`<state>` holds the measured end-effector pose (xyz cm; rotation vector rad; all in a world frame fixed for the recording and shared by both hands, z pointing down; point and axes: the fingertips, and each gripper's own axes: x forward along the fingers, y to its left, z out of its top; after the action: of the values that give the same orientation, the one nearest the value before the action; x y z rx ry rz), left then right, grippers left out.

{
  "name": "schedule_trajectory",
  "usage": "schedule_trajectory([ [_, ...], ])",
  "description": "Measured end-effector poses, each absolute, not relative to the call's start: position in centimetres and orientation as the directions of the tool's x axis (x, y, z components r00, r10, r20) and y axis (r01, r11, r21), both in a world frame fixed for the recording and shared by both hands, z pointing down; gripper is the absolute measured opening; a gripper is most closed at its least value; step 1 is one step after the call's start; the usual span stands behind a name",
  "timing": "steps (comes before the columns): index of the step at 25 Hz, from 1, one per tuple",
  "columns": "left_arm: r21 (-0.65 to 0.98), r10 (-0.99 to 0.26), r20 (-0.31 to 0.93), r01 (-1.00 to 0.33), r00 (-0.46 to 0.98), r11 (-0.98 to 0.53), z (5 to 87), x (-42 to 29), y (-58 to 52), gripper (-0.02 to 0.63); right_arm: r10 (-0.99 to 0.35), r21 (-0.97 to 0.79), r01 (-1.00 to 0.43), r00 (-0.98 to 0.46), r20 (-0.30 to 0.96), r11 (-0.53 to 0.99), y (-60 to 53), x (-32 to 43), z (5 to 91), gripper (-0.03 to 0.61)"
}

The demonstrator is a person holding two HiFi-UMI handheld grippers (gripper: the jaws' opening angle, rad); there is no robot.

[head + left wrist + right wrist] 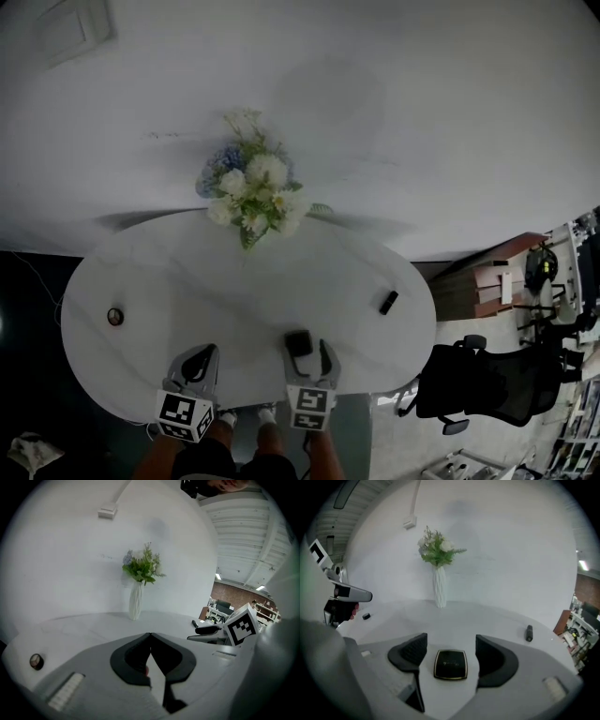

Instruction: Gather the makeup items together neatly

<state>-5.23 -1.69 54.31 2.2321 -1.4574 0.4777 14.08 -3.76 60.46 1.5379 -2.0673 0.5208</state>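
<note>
Right gripper view: the right hand-held gripper (451, 644) stands spread around a black, gold-rimmed square compact (451, 665) lying on the white oval bench (454, 616); the left hand-held gripper (150, 637) is pressed together.

Flower vase (135, 601) (white) on table (178, 272)

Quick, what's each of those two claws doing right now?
Left gripper: shut, empty.
Right gripper: open, black compact lying between its jaws, ungripped.
</note>
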Motion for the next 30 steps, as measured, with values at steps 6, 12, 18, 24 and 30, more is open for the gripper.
schedule_trajectory([
  [6, 0.125, -0.844, 0.407, -0.936, 0.350, -0.328, 48.2, -6.1, -2.1, 0.011, -0.823, -0.012, -0.940, -0.306, 0.478, 0.342, -4.7, 12.8, 52.5, 0.319],
  [12, 0.081, -0.906, 0.306, -0.956, 0.293, -0.281, 42.0, -7.7, -1.4, 0.011, -0.858, -0.023, -0.915, -0.386, 0.339, 0.402, -4.5, 11.0, 44.6, 0.310],
  [18, 0.044, -0.945, 0.227, -0.972, 0.235, -0.231, 37.4, -9.3, 0.3, 0.011, -0.859, 0.007, -0.885, -0.449, 0.245, 0.465, -3.0, 8.6, 39.4, 0.188],
  [24, 0.027, -0.963, 0.189, -0.982, 0.190, -0.188, 35.3, -10.0, 2.5, 0.011, -0.840, 0.037, -0.852, -0.507, 0.195, 0.523, -1.4, 6.4, 36.8, 0.090],
  [30, 0.017, -0.971, 0.180, -0.988, 0.154, -0.154, 34.9, -10.5, 4.0, 0.011, -0.825, 0.038, -0.835, -0.534, 0.182, 0.549, -0.1, 5.2, 36.4, 0.006],
])
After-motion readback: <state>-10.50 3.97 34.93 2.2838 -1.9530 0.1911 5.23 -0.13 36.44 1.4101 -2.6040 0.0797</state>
